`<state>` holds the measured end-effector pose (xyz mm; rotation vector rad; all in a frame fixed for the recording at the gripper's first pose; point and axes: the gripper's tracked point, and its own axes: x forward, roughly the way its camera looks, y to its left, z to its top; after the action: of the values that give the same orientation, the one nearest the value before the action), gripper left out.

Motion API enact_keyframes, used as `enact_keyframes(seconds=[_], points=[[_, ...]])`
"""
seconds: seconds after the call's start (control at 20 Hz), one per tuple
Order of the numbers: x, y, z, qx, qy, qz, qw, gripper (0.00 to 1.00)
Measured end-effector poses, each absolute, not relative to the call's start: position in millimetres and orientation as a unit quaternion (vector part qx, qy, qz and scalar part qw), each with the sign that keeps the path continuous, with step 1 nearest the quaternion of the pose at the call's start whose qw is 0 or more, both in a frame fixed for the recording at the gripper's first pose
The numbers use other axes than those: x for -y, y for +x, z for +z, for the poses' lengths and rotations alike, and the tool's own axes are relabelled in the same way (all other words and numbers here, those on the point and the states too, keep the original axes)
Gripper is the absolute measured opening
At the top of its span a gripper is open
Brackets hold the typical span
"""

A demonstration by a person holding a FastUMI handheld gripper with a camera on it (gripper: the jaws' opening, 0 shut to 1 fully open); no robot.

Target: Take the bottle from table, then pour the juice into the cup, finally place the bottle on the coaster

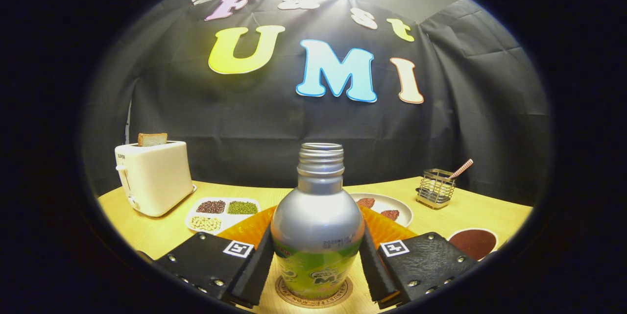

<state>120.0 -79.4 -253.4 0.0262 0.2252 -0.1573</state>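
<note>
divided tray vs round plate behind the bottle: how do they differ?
The divided tray is squarish with compartments; the round plate has one open surface. The tray holds dark, green and pale beans in separate sections; the plate holds two reddish-brown pieces. The tray sits nearer the toaster, the plate nearer the wire basket. Both are white and lie flat on the table, beyond the bottle between the gripper fingers.

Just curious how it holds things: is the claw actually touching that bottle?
Touching. In the gripper view, both fingers of the claw press the sides of the bottle, which stands on the coaster.
</note>
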Motion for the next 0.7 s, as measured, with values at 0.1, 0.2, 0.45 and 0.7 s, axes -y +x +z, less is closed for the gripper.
enact_keyframes(seconds=[0.1, 0.2, 0.45, 0.7], points=[[68, 119, -243, -0.107, 0.025, -0.048, 0.993, 0.91], [68, 110, -225, -0.092, 0.018, -0.044, 0.995, 0.98], [70, 82, -141, -0.049, -0.023, -0.035, 0.998, 0.96], [71, 60, -20, -0.019, -0.008, -0.017, 1.000, 0.96]])
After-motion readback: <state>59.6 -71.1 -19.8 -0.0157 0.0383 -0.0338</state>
